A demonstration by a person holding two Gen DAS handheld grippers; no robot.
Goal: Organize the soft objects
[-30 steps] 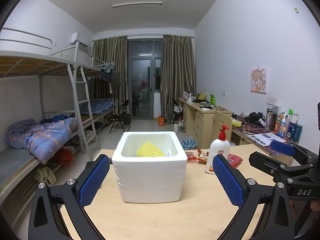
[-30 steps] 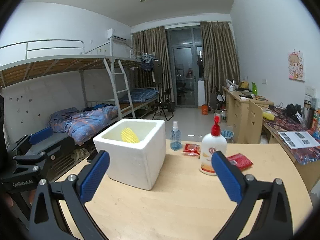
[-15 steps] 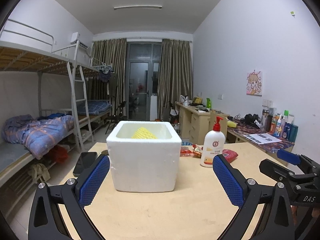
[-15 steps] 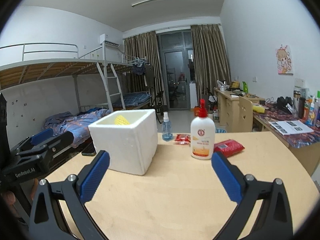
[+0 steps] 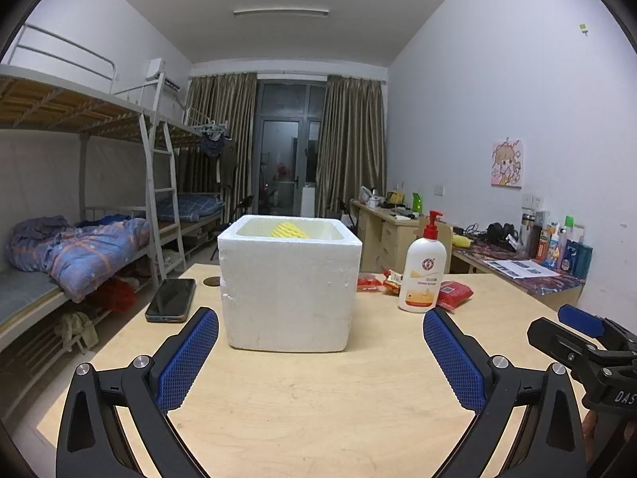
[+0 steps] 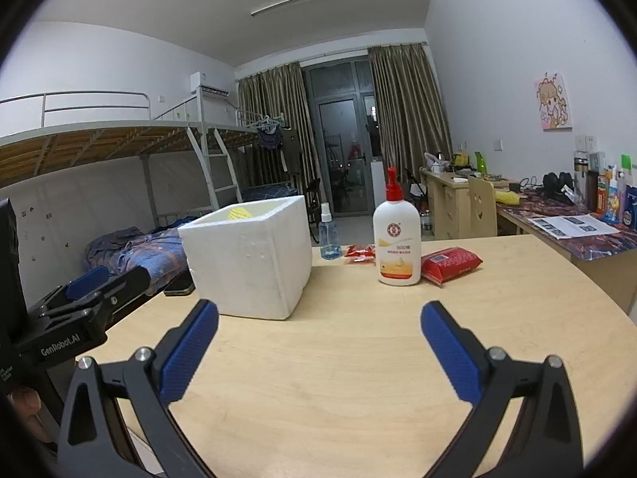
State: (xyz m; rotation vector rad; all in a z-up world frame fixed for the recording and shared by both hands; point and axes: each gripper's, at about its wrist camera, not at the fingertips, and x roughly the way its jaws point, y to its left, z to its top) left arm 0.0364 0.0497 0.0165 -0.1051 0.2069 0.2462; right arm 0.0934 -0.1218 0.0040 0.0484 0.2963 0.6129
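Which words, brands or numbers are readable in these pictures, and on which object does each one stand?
"GenRobot.AI": on the body of the left gripper, seen in the right wrist view.
"DAS", cut off at the picture's edge: on the body of the right gripper, seen in the left wrist view.
Pump bottle: round red logo and small print, too small to read.
Red packet: label too blurred to read.
Bottles on the desk: labels unreadable.

Sitting on the worktop: one foam box, one yellow net, one pump bottle, one spray bottle, one phone, three red packets.
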